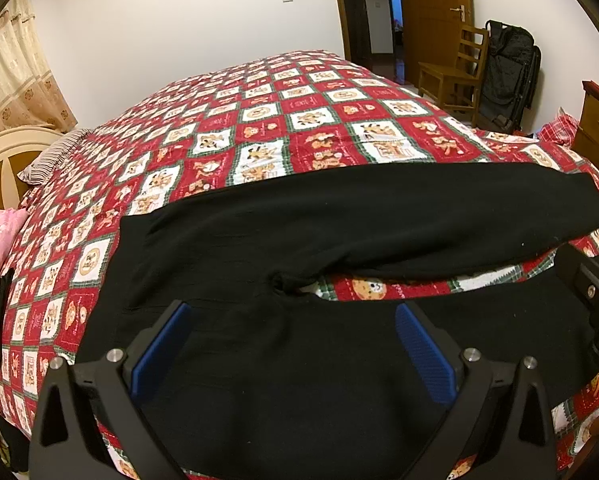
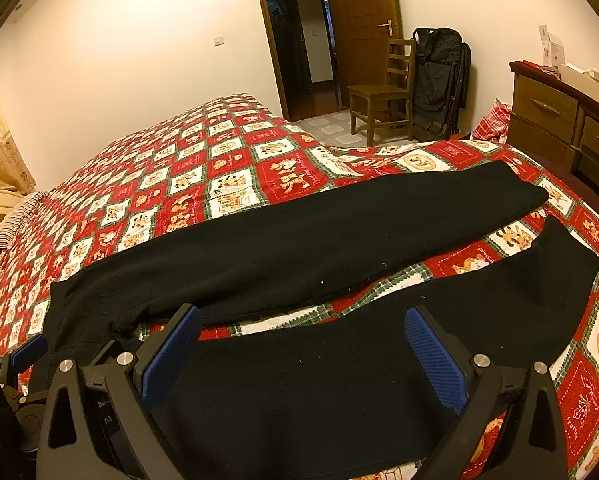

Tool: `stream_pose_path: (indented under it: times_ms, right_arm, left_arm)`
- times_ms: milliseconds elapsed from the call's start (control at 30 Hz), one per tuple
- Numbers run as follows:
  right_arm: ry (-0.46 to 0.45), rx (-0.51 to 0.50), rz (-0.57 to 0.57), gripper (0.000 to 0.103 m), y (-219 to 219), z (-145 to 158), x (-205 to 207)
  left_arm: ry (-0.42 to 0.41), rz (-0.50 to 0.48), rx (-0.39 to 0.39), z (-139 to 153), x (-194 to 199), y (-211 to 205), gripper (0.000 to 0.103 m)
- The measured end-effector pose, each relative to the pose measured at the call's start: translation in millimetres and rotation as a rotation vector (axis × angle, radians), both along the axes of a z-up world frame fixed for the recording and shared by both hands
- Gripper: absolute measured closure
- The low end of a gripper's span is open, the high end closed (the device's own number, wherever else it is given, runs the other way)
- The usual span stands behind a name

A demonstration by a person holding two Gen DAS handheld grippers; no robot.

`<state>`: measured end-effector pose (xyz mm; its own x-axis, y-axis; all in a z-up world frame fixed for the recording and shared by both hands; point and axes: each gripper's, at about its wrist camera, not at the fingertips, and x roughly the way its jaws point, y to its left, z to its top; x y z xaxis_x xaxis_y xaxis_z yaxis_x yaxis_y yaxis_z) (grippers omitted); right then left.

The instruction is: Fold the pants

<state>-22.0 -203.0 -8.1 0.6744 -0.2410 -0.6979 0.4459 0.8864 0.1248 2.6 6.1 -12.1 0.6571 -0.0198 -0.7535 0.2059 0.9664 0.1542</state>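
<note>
The black pants (image 1: 339, 216) lie flat on the bed (image 1: 259, 120), soft and floppy, so both wide-apart grippers, left (image 1: 295, 344) and right (image 2: 303, 348), should pinch the near leg's edge.

You're in a home bedroom: a quilted bed (image 2: 227, 160) ahead, wooden chair (image 2: 383, 92) and door (image 2: 359, 28) at one o'clock, dresser (image 2: 555, 120) at two

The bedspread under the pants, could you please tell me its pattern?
Red and white checks with cartoon prints, green trim; the bedspread shows best in the right wrist view.
</note>
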Motion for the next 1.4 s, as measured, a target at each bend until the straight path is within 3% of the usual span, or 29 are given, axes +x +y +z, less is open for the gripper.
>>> stream_pose_path:
  times_ms: [1400]
  right_arm:
    - [0.017,0.023,0.007,0.001,-4.4,-8.0,5.4]
  left_arm:
    - [0.031,-0.006,-0.001,-8.4,4.0,0.0,0.000]
